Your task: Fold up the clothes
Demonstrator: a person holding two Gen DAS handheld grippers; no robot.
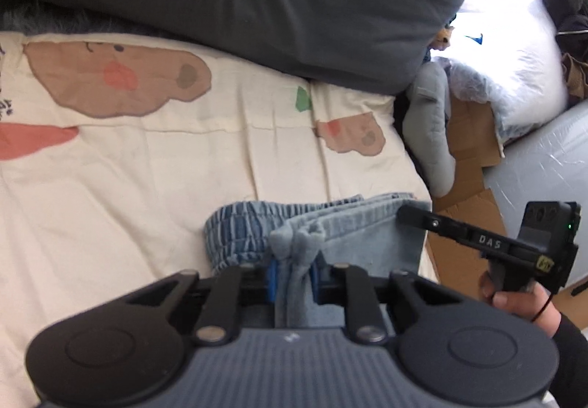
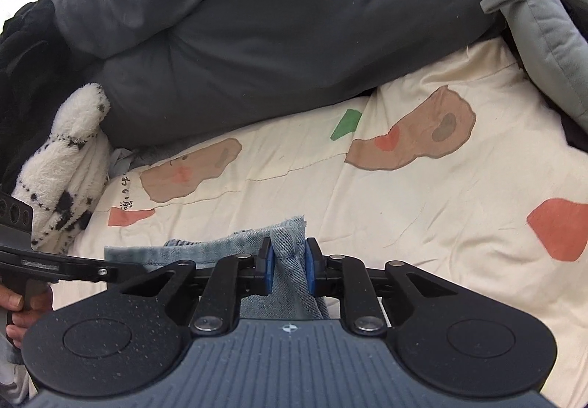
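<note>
left gripper [image 1: 292, 279]: clamped on bunched edge of jeans [image 1: 367, 235] | right gripper [image 2: 288, 266]: clamped on jeans hem | jeans: folded, just ahead of both grippers, on cream sheet [image 1: 147, 187] | grey duvet [image 1: 257, 4]: beyond, well ahead | grippers: side by side

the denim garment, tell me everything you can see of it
The denim garment is light blue, faded, woven cotton by its look, with a gathered elastic waistband in darker blue stripes and a frayed raw edge. It lies partly folded in layers on the cream printed bed cover, near the bed's edge. The left gripper is shut on a bunched fold of it, the right gripper on another layered edge, both pinching cloth between blue pads.
</note>
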